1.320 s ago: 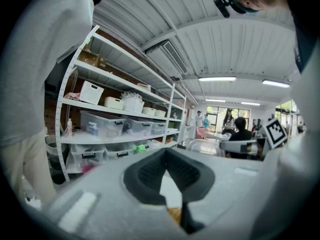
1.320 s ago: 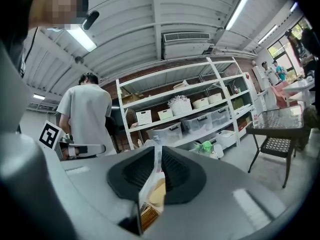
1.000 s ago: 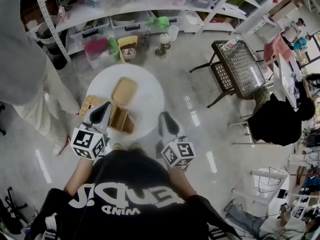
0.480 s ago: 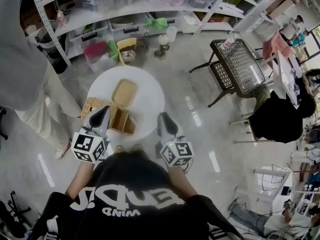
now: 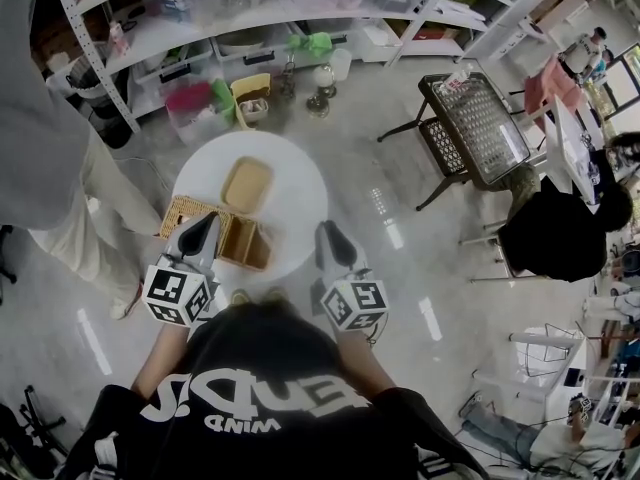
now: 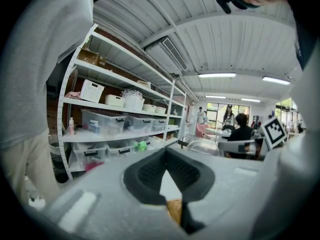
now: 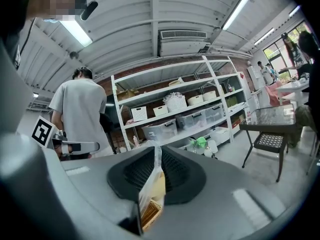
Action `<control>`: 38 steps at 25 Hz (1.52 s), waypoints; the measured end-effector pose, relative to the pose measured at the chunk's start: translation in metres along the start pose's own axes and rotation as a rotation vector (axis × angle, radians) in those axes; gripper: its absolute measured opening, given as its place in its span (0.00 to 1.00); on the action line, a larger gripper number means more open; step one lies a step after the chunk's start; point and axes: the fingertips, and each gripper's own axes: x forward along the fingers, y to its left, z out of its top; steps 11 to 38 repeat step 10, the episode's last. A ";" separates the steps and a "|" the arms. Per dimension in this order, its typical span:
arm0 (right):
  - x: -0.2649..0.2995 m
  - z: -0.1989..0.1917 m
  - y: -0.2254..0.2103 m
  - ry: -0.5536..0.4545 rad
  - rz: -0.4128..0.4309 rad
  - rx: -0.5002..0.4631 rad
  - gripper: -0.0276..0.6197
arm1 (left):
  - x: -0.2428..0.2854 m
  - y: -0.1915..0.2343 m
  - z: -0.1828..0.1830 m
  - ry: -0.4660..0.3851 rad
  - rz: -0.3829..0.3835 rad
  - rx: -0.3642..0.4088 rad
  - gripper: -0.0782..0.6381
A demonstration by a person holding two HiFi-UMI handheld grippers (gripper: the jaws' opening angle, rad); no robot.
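Got left hand-held gripper (image 5: 207,222) at the near-left edge of the round white table (image 5: 300,203), tip over the wicker basket (image 5: 176,215), right beside the wooden box (image 5: 246,244). Reading its jaws as closed tip to tip in the left gripper view, clamping nothing. Seeing only white table top and a tan patch through the wedge-shaped gap behind the tips. Got right hand-held gripper (image 5: 328,236) at the near-right edge of the same table, well apart from the left one, over bare white top. Reading its jaws as closed down to a thin slit in the right gripper view. Seeing a pale translucent sliver in that slit, with yellow and woven straw colour lower down. Can't call it pinched film vs. table seen through. Seeing tan tray (image 5: 247,184) flat mid-table, beyond both tips, touched by neither. Around: white shelving rack (image 5: 250,23) with clear bins past the table, bystander in grey top (image 5: 50,158) at left, black mesh side table (image 5: 478,133) at right, seated person in black (image 5: 560,238) further right.
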 end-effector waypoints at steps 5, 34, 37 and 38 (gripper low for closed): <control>0.005 0.001 -0.004 0.002 0.004 0.002 0.11 | 0.006 0.000 -0.001 0.005 0.001 -0.005 0.11; 0.012 0.002 -0.008 0.004 0.004 0.008 0.11 | 0.011 0.003 -0.002 0.009 0.002 -0.013 0.11; 0.012 0.002 -0.008 0.004 0.004 0.008 0.11 | 0.011 0.003 -0.002 0.009 0.002 -0.013 0.11; 0.012 0.002 -0.008 0.004 0.004 0.008 0.11 | 0.011 0.003 -0.002 0.009 0.002 -0.013 0.11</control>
